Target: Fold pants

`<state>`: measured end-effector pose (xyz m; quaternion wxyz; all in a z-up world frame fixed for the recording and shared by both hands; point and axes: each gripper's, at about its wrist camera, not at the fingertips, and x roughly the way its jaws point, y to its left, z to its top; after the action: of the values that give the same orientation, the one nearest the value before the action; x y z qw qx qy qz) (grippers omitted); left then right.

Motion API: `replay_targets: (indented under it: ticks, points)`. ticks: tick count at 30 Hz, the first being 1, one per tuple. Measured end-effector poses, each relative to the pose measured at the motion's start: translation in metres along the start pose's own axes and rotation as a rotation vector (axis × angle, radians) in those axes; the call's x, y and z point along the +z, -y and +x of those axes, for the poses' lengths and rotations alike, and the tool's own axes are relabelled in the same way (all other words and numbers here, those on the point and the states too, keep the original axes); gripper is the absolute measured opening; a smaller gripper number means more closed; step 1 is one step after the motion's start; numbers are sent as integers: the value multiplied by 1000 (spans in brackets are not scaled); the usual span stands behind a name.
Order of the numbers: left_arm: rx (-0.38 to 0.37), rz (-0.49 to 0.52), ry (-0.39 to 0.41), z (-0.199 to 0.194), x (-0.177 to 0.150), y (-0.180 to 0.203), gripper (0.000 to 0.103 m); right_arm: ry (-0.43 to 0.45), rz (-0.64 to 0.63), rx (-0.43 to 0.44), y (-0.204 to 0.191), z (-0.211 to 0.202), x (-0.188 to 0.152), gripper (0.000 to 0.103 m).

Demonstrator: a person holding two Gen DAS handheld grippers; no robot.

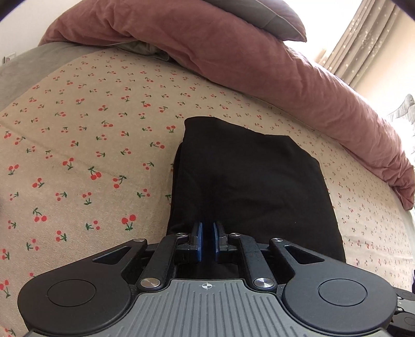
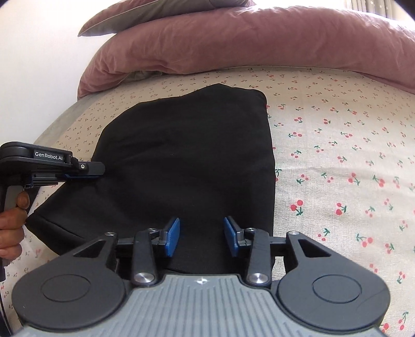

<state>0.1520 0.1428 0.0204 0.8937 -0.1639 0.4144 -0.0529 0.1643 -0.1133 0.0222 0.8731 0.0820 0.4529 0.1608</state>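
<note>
Black pants (image 2: 186,155) lie folded on a cherry-print bedsheet (image 2: 337,155), soft, limp and light. The left gripper (image 1: 207,239) pinches their near edge, fingers almost together; the right gripper (image 2: 201,236) hovers with fingers apart. Corners and folded edges look the best holds.

A big bed (image 1: 77,145) fills the space ahead of the gripper. Its sheet (image 2: 337,145) is cream with little red cherries. Far in front lies a long pink blanket (image 1: 259,59), rolled up, with a grey pillow (image 1: 272,15) on top. Up to the right hang beige curtains (image 1: 368,49), and bright sun comes through. A white wall (image 2: 39,64) stands off to the left
</note>
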Motion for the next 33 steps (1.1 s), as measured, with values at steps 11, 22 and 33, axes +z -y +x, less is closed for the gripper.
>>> replay_targets:
  ticks: [11,22,33]
  points:
    - [36,29,4,0,-3,3,10,-13,-96,-55,-18,-2,-7,41]
    - [24,-15,-20,2,1,-1,11,-15,-191,12,-8,-19,24,55]
    - [-25,-52,-49,4,6,-11,11,44,133,99,66,85,111,49]
